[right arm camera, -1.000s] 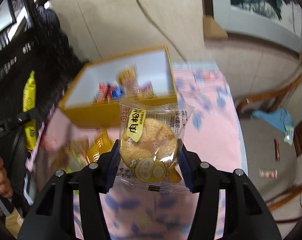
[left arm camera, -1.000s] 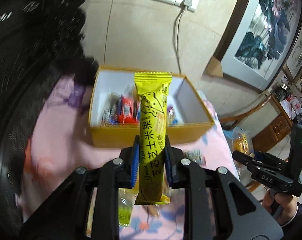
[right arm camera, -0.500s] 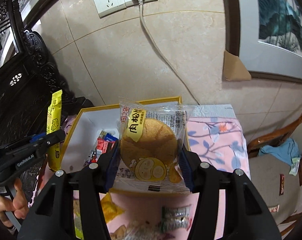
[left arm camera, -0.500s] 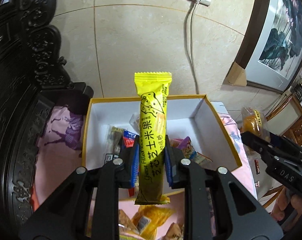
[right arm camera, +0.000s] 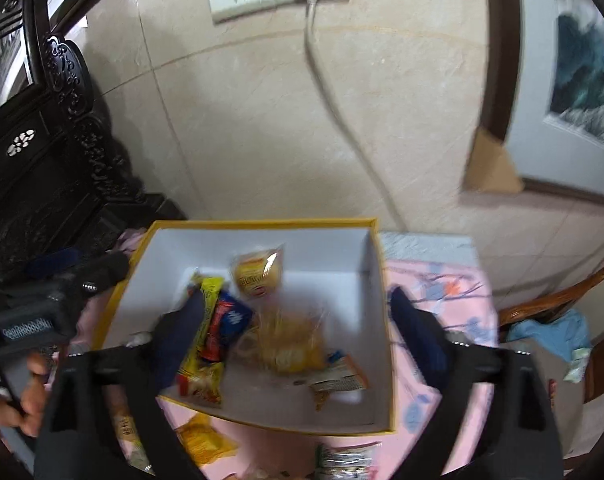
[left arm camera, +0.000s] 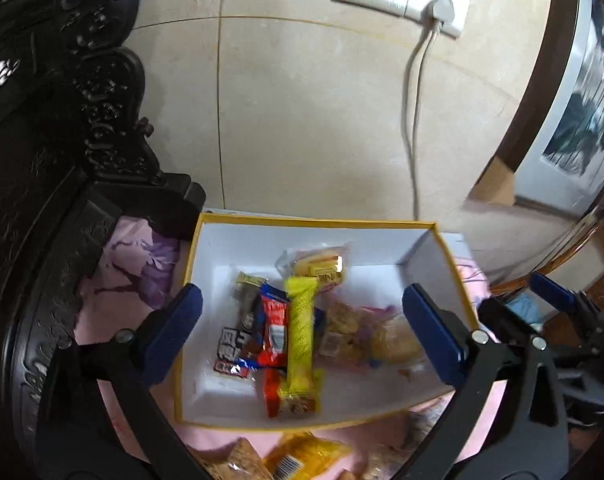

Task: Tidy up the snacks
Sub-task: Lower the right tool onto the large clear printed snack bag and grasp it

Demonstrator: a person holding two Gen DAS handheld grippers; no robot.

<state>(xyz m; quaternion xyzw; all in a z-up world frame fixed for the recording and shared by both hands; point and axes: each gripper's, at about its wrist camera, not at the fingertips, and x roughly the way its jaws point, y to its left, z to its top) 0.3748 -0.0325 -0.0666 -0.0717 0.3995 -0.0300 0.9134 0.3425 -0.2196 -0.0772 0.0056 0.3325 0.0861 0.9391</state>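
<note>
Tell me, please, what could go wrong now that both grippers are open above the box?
The left gripper and right gripper hang close together over the box, so they might collide. Snacks pile at the box's middle, so the yellow bar may bury smaller packets. Loose snacks near the front wall could get knocked.

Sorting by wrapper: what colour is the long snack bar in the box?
Bright yellow long snack bar, clearest in the left wrist view.

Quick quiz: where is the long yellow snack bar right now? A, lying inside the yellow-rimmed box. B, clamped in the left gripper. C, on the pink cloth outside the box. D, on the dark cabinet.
A: the yellow snack bar lies among other packets inside the box, between the wide-open fingers of the left gripper, which holds nothing.
</note>
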